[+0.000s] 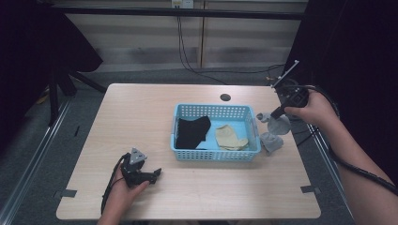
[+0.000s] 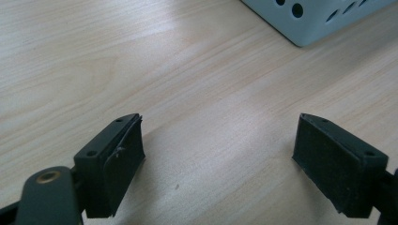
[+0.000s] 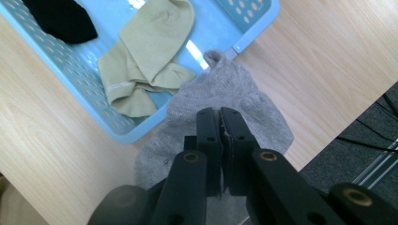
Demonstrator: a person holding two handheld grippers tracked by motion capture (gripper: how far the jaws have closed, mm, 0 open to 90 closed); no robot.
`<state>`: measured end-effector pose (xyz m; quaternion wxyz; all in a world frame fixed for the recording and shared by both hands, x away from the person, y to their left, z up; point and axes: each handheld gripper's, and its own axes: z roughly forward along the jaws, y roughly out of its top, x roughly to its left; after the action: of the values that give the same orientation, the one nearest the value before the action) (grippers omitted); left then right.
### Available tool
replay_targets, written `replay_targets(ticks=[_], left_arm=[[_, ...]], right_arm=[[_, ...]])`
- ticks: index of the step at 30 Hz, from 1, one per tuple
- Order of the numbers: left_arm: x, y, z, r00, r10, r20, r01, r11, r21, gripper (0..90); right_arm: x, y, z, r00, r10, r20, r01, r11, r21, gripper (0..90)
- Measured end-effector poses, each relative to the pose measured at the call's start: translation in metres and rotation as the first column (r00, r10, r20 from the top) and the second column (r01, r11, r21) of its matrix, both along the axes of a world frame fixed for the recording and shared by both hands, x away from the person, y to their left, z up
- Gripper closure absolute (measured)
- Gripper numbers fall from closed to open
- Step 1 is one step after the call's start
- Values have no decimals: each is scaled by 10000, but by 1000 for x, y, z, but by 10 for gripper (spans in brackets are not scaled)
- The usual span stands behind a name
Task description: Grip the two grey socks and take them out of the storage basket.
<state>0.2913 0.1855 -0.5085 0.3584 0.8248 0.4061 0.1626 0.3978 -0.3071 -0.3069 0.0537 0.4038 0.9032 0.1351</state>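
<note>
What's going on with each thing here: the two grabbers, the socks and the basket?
Left gripper: open, nothing between its jaws, low over the table.
Right gripper: shut on the grey sock, just outside the basket's right end.
Grey sock: hanging bunched from the pinch, lifted.
Beige socks: lying crumpled in the basket, right half.
Black sock: lying in the basket, left half.
Blue basket: upright, open-topped, on the table.

High overview; both close gripper views sharing the basket point(image 1: 216, 154).
</note>
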Motion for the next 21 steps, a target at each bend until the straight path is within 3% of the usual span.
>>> replay_targets(ticks=[5,21], left_arm=[[0,0,0,10000,15,13,-15,10000,-1,158],[0,0,0,10000,26,19,-26,10000,-26,158]], right_arm=[[0,-7,-8,9998,-180,-48,180,9998,-36,871],[6,-17,-59,9976,-390,-575,393,9992,47,871]])
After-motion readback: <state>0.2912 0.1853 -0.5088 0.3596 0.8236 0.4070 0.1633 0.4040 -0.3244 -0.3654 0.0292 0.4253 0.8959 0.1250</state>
